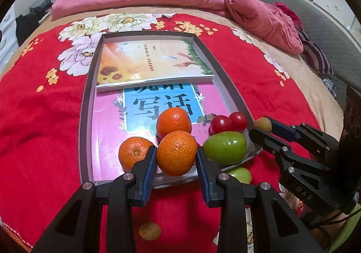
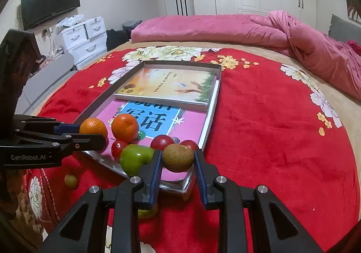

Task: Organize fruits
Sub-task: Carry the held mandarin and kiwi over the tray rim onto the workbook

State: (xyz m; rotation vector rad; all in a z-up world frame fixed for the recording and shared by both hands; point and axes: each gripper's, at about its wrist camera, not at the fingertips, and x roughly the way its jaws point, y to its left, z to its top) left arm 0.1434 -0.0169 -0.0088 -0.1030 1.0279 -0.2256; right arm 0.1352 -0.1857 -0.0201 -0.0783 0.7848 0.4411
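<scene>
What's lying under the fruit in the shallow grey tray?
Under the fruit in the grey tray lies a pink book with a blue title panel. A sunflower-cover book overlaps its far end, hiding the title's top.

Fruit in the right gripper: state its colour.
Brownish tan, speckled fruit; clearest in the right wrist view.
</scene>
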